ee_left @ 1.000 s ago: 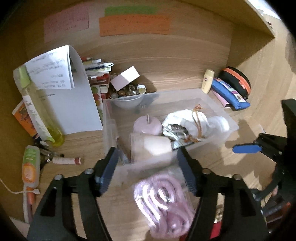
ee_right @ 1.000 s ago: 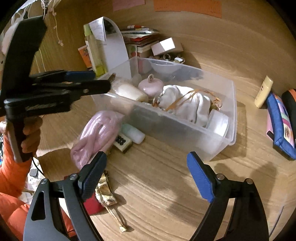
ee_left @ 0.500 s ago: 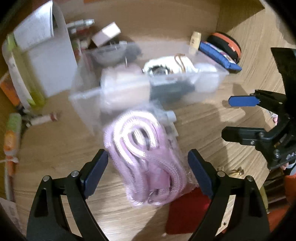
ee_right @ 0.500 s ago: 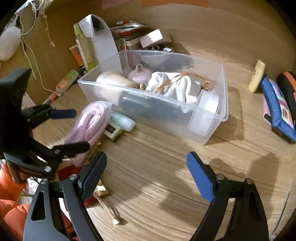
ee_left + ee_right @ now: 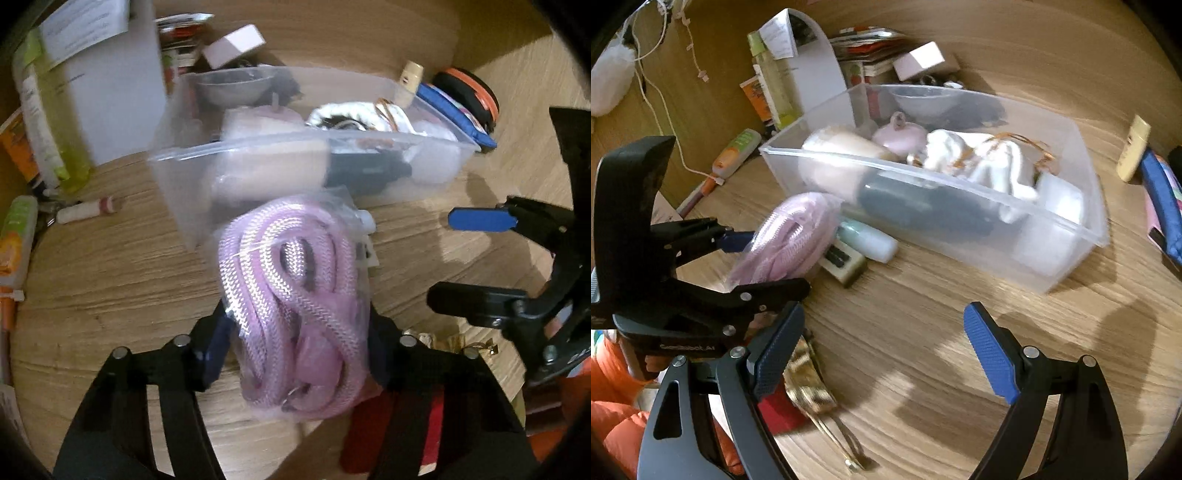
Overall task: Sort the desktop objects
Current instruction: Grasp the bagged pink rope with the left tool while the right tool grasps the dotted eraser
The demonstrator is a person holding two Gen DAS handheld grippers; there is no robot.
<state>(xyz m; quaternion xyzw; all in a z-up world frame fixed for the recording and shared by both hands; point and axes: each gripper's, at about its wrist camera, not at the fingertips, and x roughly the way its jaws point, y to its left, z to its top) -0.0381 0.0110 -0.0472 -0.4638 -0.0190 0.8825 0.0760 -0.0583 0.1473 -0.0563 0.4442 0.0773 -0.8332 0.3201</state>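
A clear bag of coiled pink rope lies on the wooden desk in front of a clear plastic bin. My left gripper is shut on the bag, one finger on each side of it; the right wrist view shows the bag between its fingers. The bin holds a pink lidded jar, a white cloth pouch, a cream roll and a dark object. My right gripper is open and empty, above bare desk in front of the bin.
A small white-green bottle and a small dark-buttoned box lie against the bin's front. A gold pouch and a red item lie near the front edge. A yellow-green bottle, tubes and a blue case flank the bin.
My left gripper has come down and forward over the pink rope bag and closed its fingers on it. My right gripper has stayed open, nearly still.
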